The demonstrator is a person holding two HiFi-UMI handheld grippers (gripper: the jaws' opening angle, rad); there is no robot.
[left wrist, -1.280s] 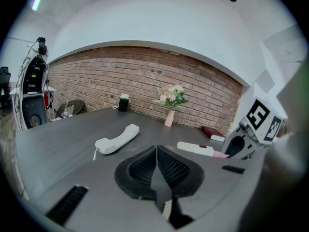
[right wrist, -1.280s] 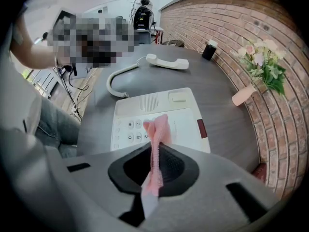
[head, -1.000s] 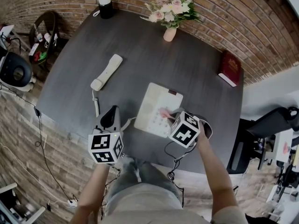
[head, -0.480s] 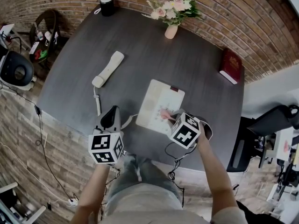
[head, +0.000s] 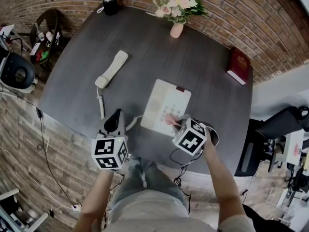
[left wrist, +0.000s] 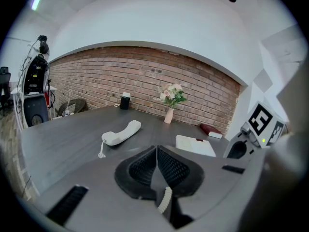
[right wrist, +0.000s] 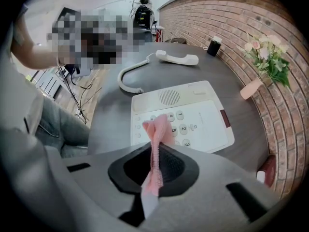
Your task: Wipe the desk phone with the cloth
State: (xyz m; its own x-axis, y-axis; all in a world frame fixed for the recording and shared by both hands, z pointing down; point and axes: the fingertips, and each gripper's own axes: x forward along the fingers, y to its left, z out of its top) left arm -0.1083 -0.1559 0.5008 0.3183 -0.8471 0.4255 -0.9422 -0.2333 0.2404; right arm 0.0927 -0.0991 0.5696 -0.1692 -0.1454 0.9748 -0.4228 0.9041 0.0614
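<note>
The white desk phone base (head: 165,111) (right wrist: 181,120) lies on the dark table with its handset (head: 111,69) (left wrist: 121,133) off the hook, lying to the left on its coiled cord. My right gripper (head: 172,121) (right wrist: 155,144) is shut on a pink cloth (right wrist: 157,134) (head: 170,118), whose free end hangs over the keypad at the near edge of the base. My left gripper (head: 114,122) (left wrist: 157,161) hovers at the table's near edge, left of the base, shut with nothing between its jaws. The phone base (left wrist: 194,145) appears to its right.
A vase of flowers (head: 176,9) and a dark cylinder with a white top (head: 109,4) stand at the back of the table. A red book (head: 238,66) lies at the right edge. A brick wall runs behind; office chairs and cables surround the table.
The right gripper with the pink cloth has slid slightly toward me along the phone's near edge. The left gripper has stayed in place.
</note>
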